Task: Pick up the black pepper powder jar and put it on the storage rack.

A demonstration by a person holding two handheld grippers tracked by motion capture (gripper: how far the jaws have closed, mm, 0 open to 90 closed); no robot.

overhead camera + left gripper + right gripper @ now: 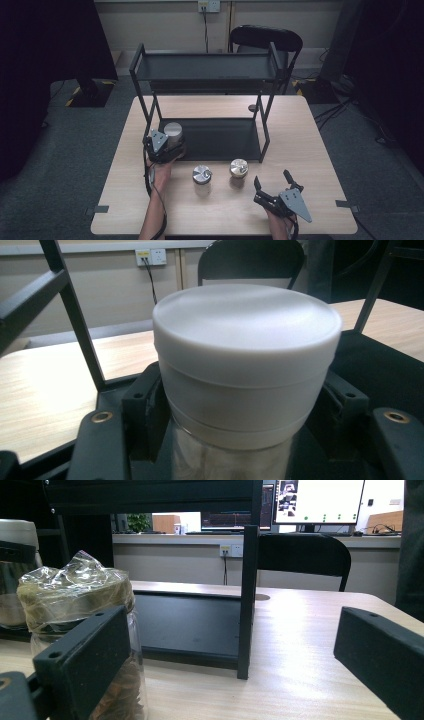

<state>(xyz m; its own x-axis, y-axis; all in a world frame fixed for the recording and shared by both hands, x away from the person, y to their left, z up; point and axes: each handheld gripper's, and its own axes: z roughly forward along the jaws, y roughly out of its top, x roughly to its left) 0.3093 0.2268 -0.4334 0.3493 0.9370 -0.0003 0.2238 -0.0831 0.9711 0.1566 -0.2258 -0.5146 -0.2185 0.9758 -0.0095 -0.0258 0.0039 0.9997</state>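
White-lidded jar (pixel 173 134): upright, at the front left corner of the black shelf rack's (pixel 215 140) lower tray, pinched by the left gripper (pixel 162 147). Right gripper (pixel 275 192): spread, empty, well right of the rack's front.

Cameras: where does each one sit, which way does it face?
High view: above the person's side, facing forward and down on the table and black rack; forearms and both tools show.
Left gripper view: on the left tool, looking along jaws closed on a white-lidded jar.
Right gripper view: on the right tool, low over the table, open jaws facing the rack.
Shared: rack, chair, wall socket.
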